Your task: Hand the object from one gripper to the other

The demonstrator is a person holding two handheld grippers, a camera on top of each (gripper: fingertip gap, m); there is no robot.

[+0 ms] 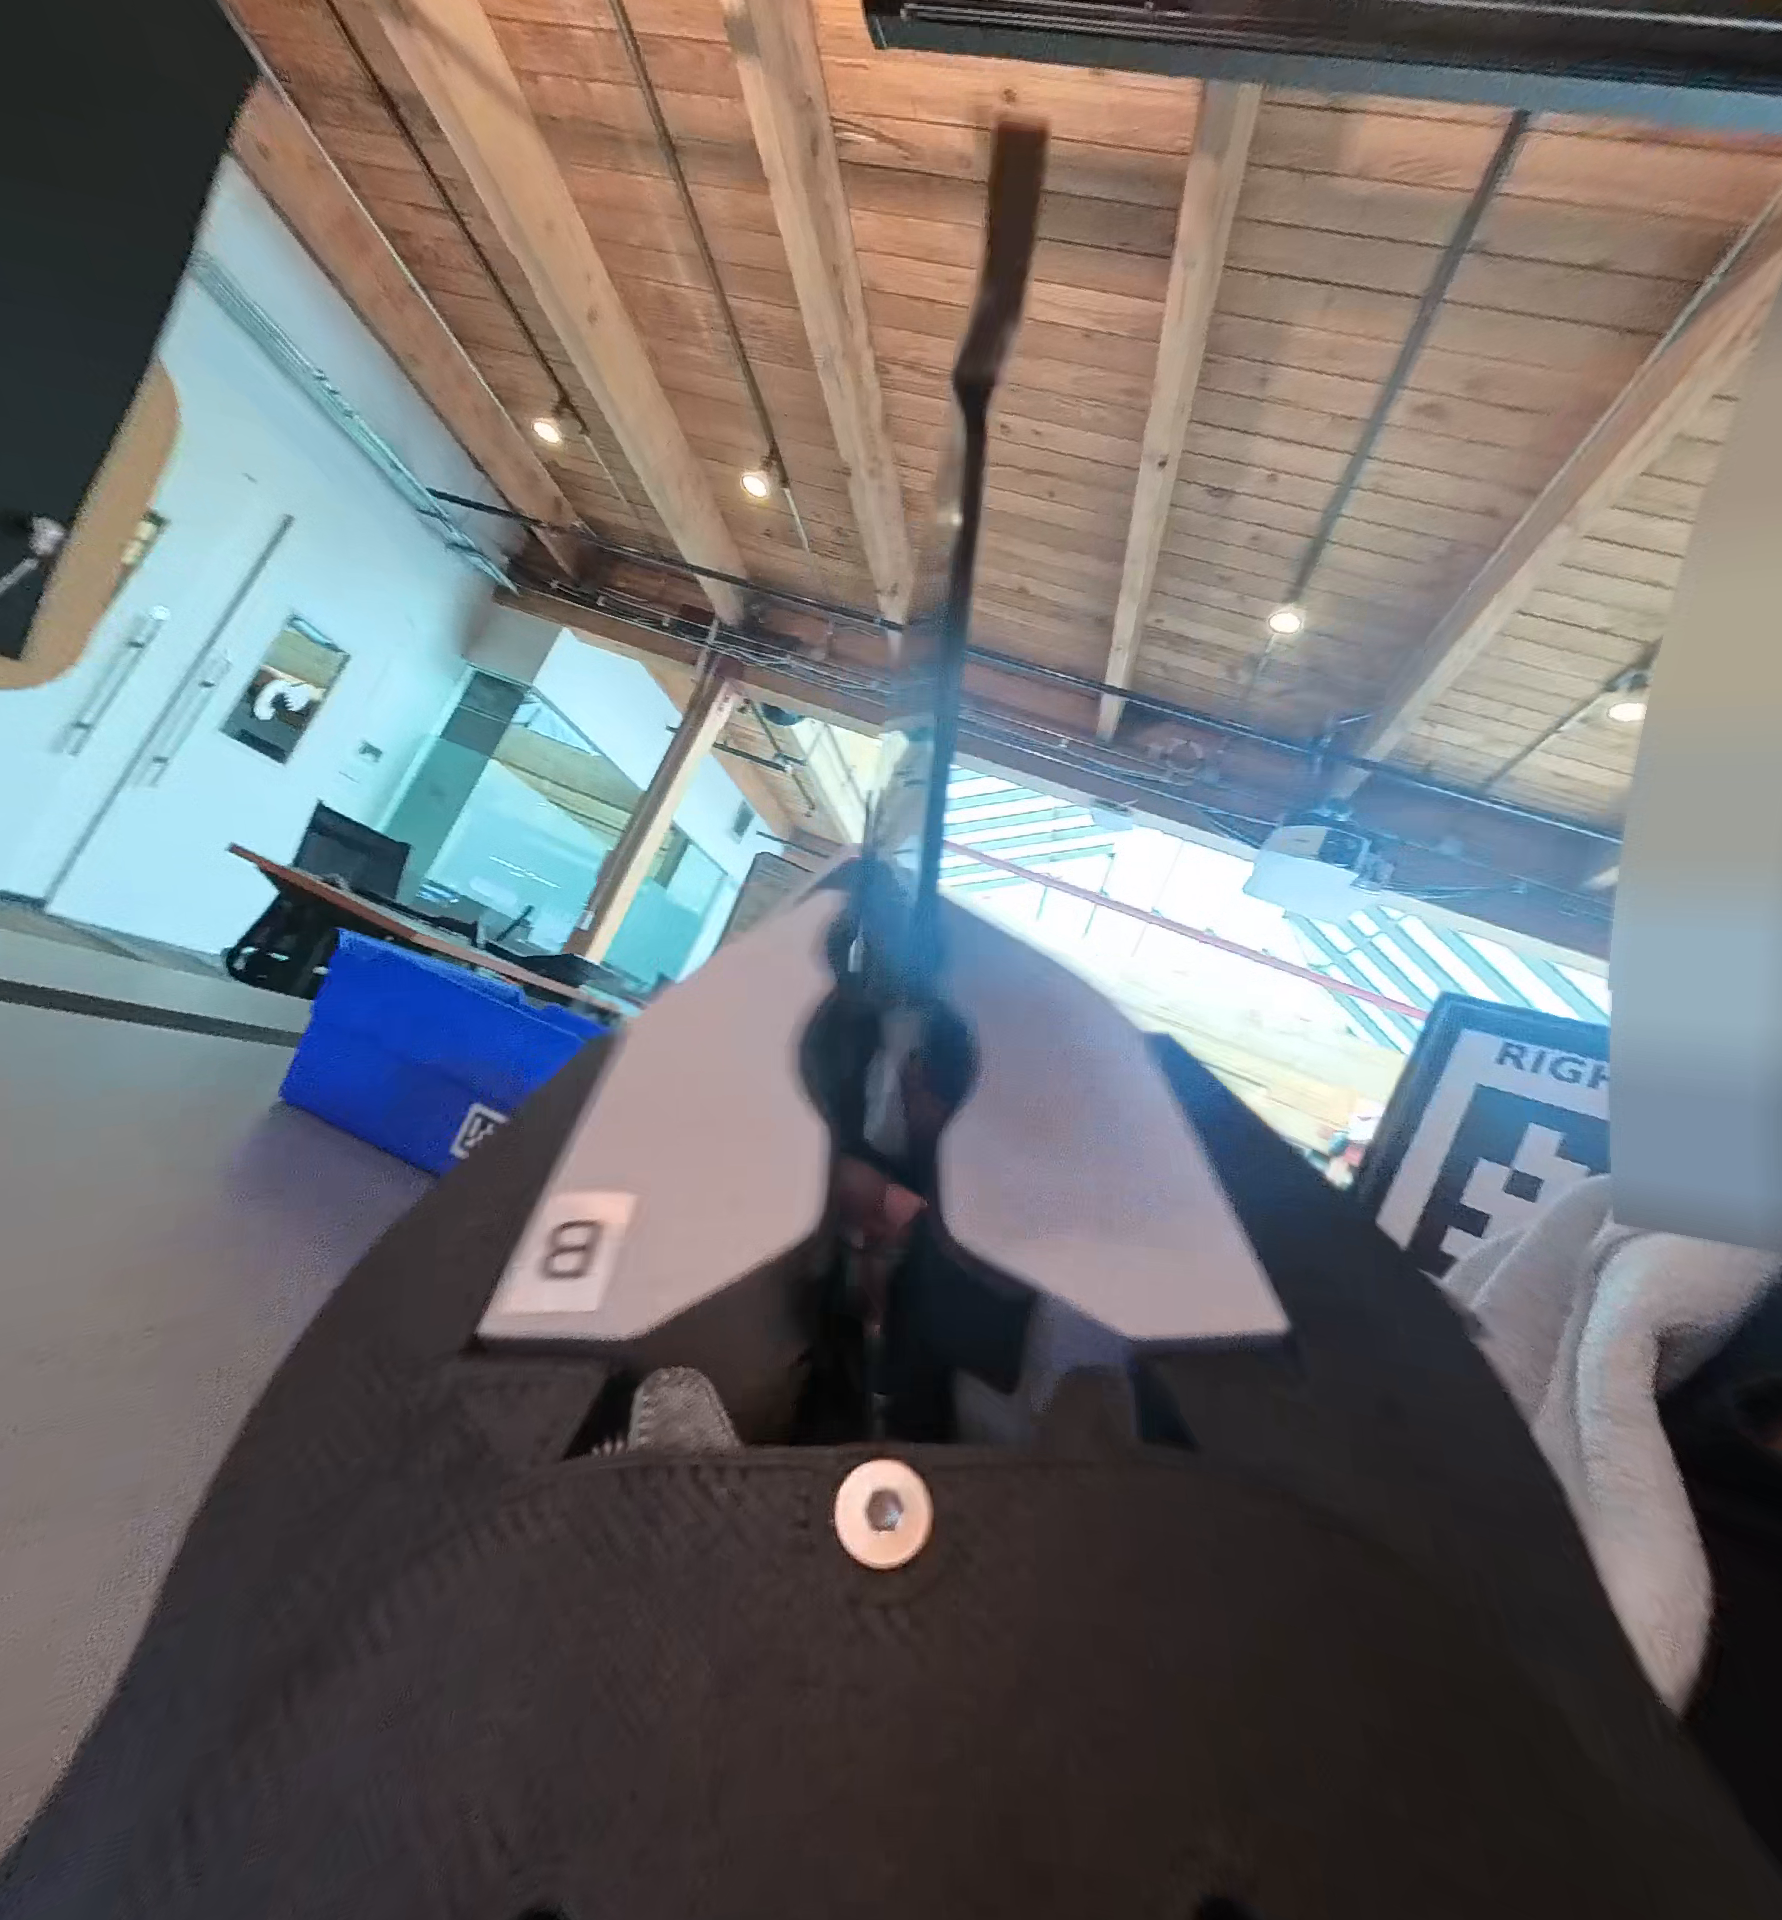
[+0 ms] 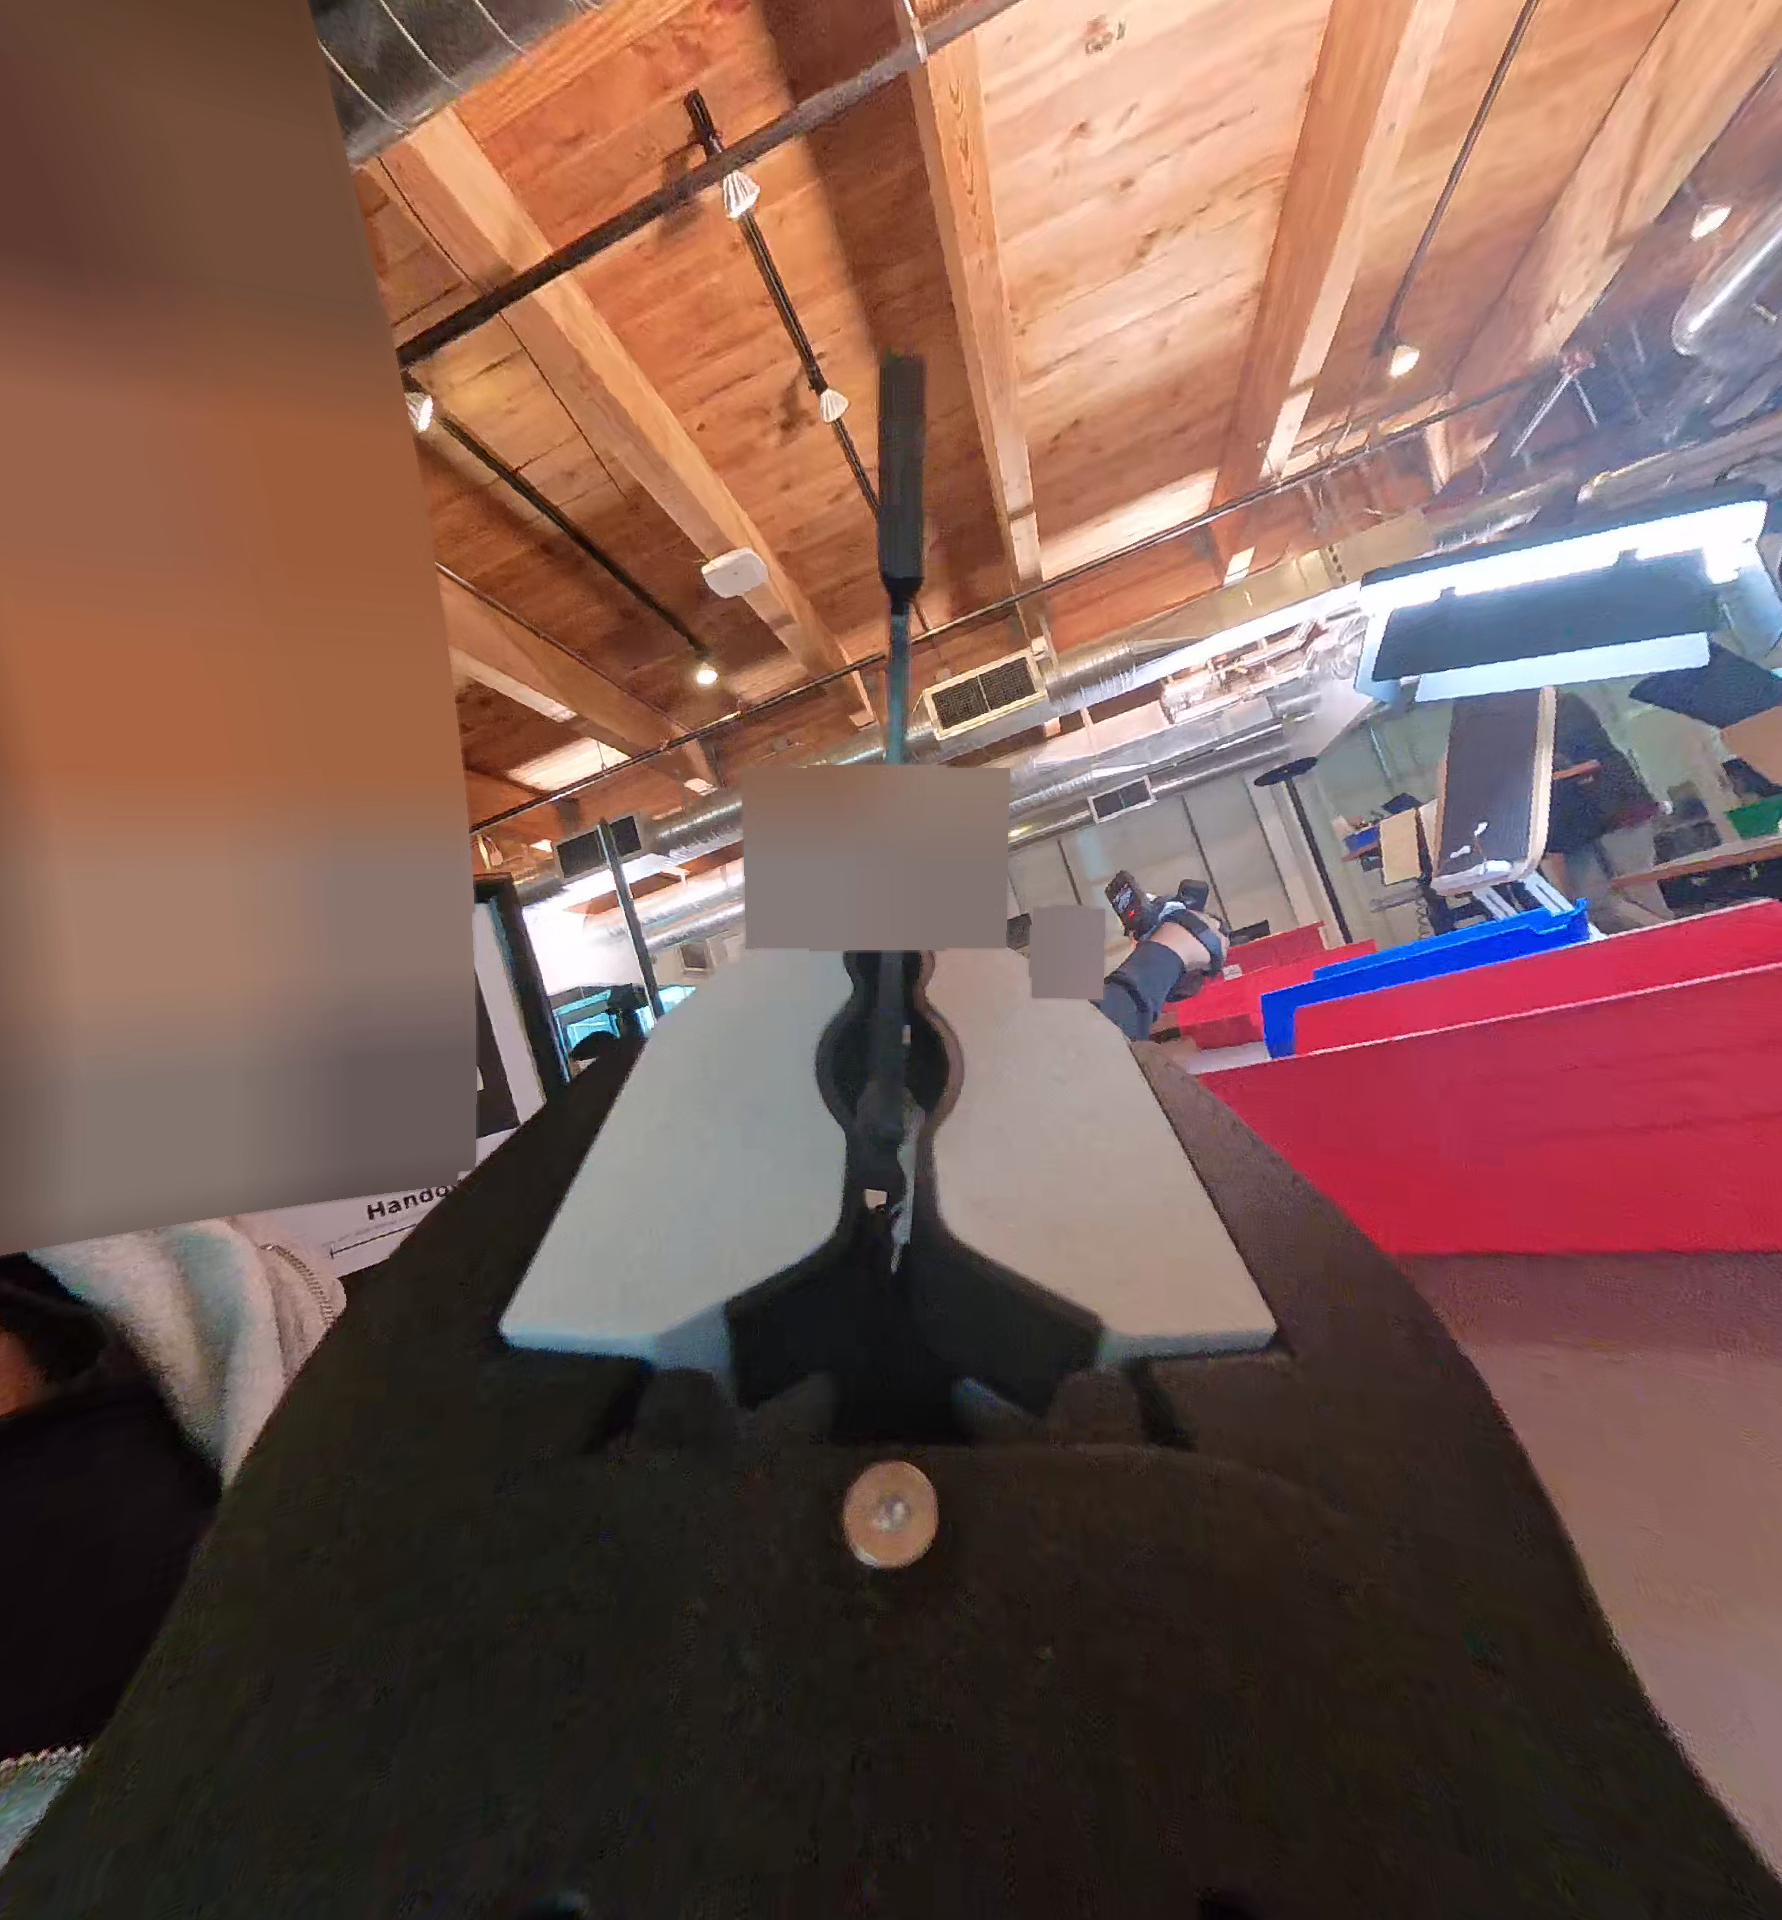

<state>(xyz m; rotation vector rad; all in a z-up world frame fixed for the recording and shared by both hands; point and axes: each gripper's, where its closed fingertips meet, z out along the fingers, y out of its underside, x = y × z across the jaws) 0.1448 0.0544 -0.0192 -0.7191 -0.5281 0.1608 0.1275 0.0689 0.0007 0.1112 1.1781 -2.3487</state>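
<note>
Both my left tool (image 1: 892, 997) and my right tool (image 2: 892, 1013) are clenched on a thin dark rod-like object (image 1: 980, 436), which sticks up toward the wooden ceiling (image 1: 1230, 364).

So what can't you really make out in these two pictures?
- Tool: left view, motion blur hides what kind it is.
- Its lower end: both views, buried between the shut fingers.
- One tool or two across the views: cannot tell.
- Person: both views, mostly under mosaic patches and cut by the edges.
</note>
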